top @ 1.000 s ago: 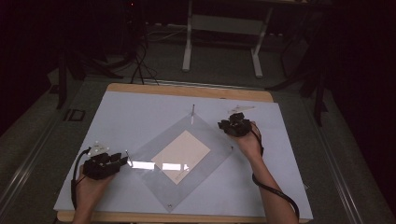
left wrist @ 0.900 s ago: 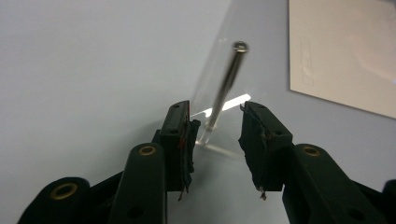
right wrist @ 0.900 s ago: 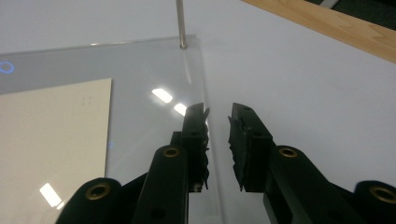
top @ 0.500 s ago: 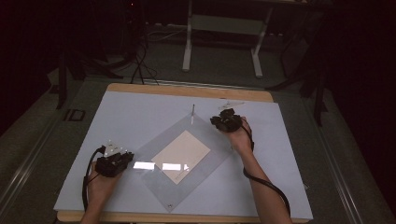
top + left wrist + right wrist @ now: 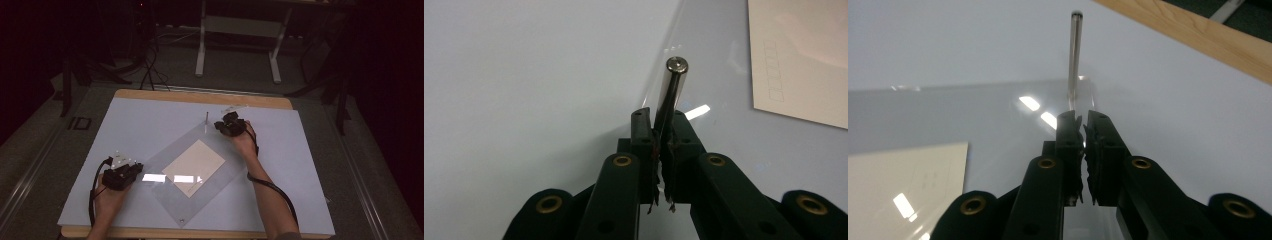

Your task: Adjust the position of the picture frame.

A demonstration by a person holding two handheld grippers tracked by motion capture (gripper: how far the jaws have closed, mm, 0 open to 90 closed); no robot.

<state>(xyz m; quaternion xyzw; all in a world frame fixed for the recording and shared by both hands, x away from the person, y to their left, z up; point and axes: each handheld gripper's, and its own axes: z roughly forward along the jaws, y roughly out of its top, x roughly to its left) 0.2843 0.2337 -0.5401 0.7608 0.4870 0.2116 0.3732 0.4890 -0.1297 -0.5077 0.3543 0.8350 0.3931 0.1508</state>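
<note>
A clear plastic sheet (image 5: 165,165) lies cornerwise on the pale table top (image 5: 150,120), with a beige paper (image 5: 194,166) at its middle. A thin metal pin (image 5: 206,117) stands upright at the sheet's far corner. My right gripper (image 5: 220,125) is just right of that pin. In the right gripper view its jaws (image 5: 1083,117) are shut with nothing between them, and the pin (image 5: 1075,55) rises just beyond the tips. My left gripper (image 5: 135,169) is at the sheet's left corner, shut on a second metal pin (image 5: 671,92) that stands up between its jaws (image 5: 659,117).
A small fitting (image 5: 181,220) marks the sheet's near corner. Some small clear bits (image 5: 235,107) lie behind the right gripper. The table's wooden edge (image 5: 200,96) runs along the far side. A white stand (image 5: 237,30) and cables (image 5: 150,65) are on the dark floor beyond.
My left gripper has moved right and forward to the sheet's left corner. My right gripper has shifted a little left, toward the upright pin at the far corner.
</note>
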